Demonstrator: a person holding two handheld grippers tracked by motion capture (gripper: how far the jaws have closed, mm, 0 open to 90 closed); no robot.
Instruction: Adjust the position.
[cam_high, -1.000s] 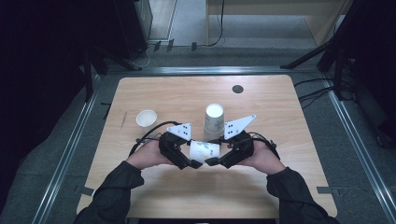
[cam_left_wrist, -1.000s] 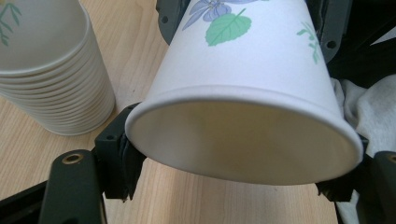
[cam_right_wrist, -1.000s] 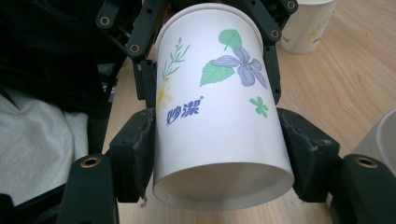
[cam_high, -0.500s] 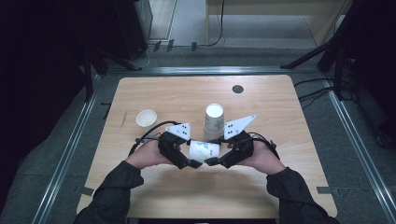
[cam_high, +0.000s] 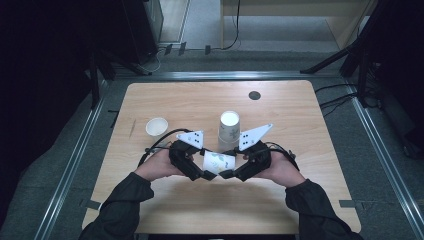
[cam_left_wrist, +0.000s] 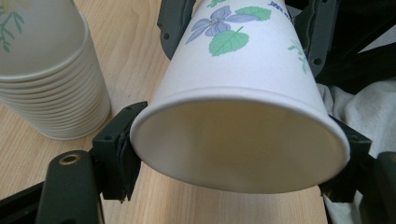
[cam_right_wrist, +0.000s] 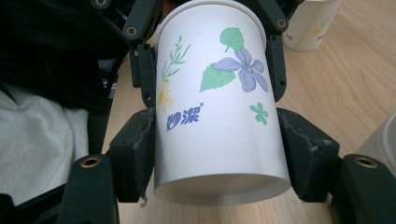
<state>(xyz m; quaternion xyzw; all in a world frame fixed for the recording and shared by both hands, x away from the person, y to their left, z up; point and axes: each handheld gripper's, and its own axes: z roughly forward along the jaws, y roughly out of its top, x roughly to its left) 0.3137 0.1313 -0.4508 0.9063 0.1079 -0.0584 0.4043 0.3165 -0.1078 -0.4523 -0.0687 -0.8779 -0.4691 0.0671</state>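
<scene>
Loose cup sits far left on the tabletop, untouched. Left gripper has its fingers at the rim of the flowered cup; they have just been opening a little, cup between them, so its grip looks to be easing. Hands haven't moved. Stack stands just behind. Right gripper holds the cup's base end, fingers pressed to both sides. Cup hangs sideways above the tabletop between both grippers; likely a handover to the right.
</scene>
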